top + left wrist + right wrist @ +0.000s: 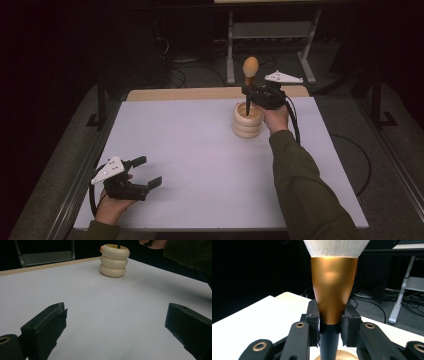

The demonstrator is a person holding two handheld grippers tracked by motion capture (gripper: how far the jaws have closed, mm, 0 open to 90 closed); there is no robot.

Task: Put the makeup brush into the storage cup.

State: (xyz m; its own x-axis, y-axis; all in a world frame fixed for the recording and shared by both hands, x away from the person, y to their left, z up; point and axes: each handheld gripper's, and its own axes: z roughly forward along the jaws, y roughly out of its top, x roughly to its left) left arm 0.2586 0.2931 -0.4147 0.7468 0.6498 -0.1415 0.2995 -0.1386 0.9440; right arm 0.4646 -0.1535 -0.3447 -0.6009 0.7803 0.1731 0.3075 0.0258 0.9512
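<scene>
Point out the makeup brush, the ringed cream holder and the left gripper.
makeup brush (334,290): right gripper view, copper ferrule.
ringed cream holder (114,262): left gripper view, middle ring.
left gripper (148,172): high view, midway between its open fingertips.

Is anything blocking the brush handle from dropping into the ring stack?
Nothing visible. The right tongs hold the brush upright, its dark handle already reaching into the open top of the ring stack.

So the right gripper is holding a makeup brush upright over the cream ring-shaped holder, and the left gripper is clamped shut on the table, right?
Not quite. The left gripper is open, its jaws wide apart with nothing between them, as the left gripper view shows. The right gripper does hold the makeup brush upright over the cream ring-shaped holder.
</scene>
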